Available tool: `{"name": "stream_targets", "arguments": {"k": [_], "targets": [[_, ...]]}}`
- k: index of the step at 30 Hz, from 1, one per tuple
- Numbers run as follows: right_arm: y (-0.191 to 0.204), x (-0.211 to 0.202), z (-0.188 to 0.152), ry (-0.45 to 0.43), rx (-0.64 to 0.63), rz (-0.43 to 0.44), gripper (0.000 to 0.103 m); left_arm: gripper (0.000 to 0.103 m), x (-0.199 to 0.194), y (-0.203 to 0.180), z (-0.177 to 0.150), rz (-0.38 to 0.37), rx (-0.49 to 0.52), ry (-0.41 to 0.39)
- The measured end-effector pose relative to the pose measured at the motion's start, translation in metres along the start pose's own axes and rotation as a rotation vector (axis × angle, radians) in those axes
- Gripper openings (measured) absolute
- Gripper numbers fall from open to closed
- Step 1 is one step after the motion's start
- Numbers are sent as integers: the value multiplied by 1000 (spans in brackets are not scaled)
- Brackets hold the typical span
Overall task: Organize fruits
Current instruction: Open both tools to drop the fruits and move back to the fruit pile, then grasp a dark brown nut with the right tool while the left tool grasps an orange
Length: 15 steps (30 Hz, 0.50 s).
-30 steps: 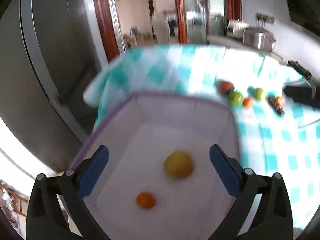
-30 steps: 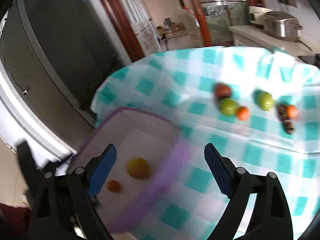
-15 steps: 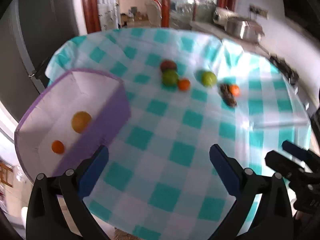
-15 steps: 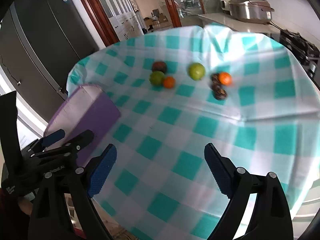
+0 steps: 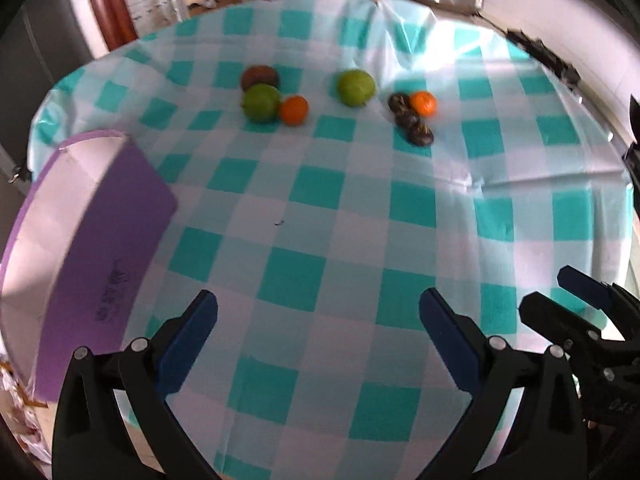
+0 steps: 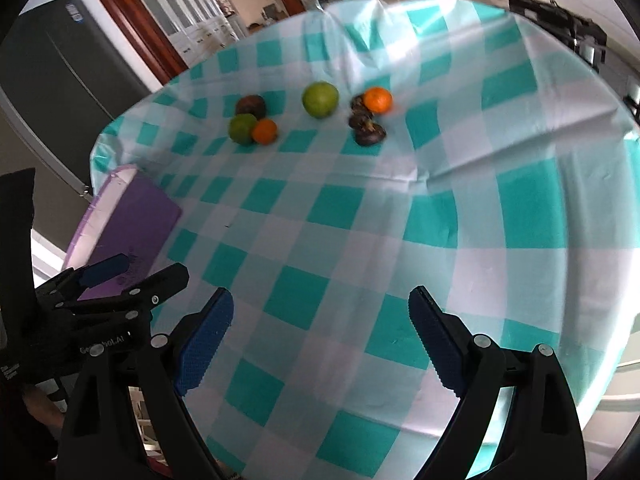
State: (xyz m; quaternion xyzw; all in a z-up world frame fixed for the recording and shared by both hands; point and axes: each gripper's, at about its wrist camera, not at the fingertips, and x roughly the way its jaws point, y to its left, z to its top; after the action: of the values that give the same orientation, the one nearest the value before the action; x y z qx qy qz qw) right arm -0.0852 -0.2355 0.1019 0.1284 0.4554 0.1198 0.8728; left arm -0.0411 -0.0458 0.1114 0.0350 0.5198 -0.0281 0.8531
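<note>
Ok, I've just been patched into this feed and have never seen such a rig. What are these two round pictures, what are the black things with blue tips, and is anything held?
There is no robot arm. A person holds a two-finger claw in each hand, and each claw carries a fisheye camera looking forward along its fingers. One picture is from the left claw, the other from the right claw. The blue tips are the finger pads. Both claws are open and hold nothing.

Below is a table under a teal checked cloth. At its far side lie the fruits: two green ones, two small orange ones, a reddish-brown one and a few dark ones. The purple bin stands at the left edge; its inside is hidden here.
</note>
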Motion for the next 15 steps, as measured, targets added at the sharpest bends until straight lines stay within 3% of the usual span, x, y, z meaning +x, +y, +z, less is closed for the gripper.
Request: {"name": "stream_targets", "arguments": {"k": [5,8,15], "targets": [[-2,35,11,16,4,-61,87,101,44,6,21,-46,45,34],[-1,63,27,30,-24,-145,87,101,75,15,45,-67,62,56],[-5,116,68,-24,33,-254,87,101,124,56,97,-119,-12,46]]}}
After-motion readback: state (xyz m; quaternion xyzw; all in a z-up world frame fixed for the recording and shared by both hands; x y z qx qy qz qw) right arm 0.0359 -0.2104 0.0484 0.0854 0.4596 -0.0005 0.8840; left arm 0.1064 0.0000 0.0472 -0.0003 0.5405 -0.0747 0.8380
